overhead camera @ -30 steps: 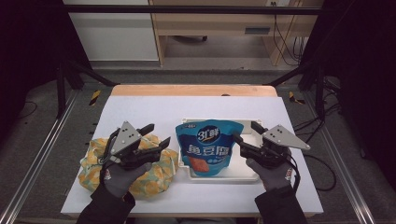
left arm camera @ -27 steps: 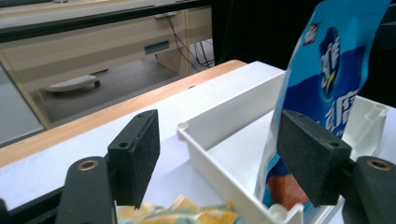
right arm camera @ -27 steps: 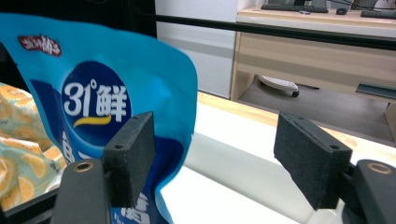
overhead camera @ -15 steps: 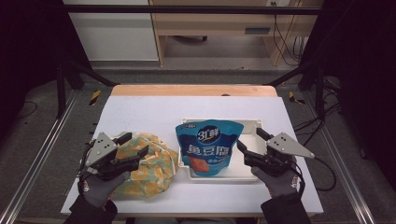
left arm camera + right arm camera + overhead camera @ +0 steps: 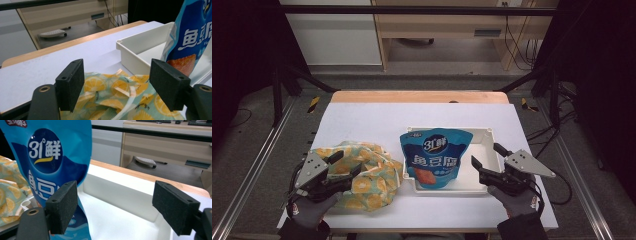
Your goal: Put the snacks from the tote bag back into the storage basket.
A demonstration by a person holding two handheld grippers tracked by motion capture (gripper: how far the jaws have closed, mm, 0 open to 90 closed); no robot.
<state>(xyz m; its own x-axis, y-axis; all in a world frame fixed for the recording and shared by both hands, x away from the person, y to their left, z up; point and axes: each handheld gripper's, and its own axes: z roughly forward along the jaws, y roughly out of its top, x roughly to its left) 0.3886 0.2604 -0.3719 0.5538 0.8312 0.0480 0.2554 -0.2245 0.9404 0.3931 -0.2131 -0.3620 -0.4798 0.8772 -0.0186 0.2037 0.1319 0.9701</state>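
A blue snack pouch point(image 5: 436, 157) leans upright in a white tray point(image 5: 484, 137) right of the table's middle. A crumpled lemon-print cloth point(image 5: 372, 175) lies to the tray's left. My left gripper point(image 5: 347, 163) is open low over the cloth's left part. In the left gripper view the cloth point(image 5: 117, 92) lies under the gap between the jaws, untouched by the pads. My right gripper point(image 5: 487, 155) is open at the tray's right side. Its jaws have just been opening and frame the tray's bare inside point(image 5: 120, 187), with the pouch point(image 5: 50, 157) beside the left pad.
The white tabletop point(image 5: 377, 120) ends in a wooden strip point(image 5: 419, 96) at the far side. Metal frame rails point(image 5: 257, 165) run along both sides of the table. A wooden desk point(image 5: 447, 30) and cables stand on the floor beyond.
My left gripper has moved left and toward the near edge, over the cloth. My right gripper has drawn slightly back from the pouch and its jaws stand wider.
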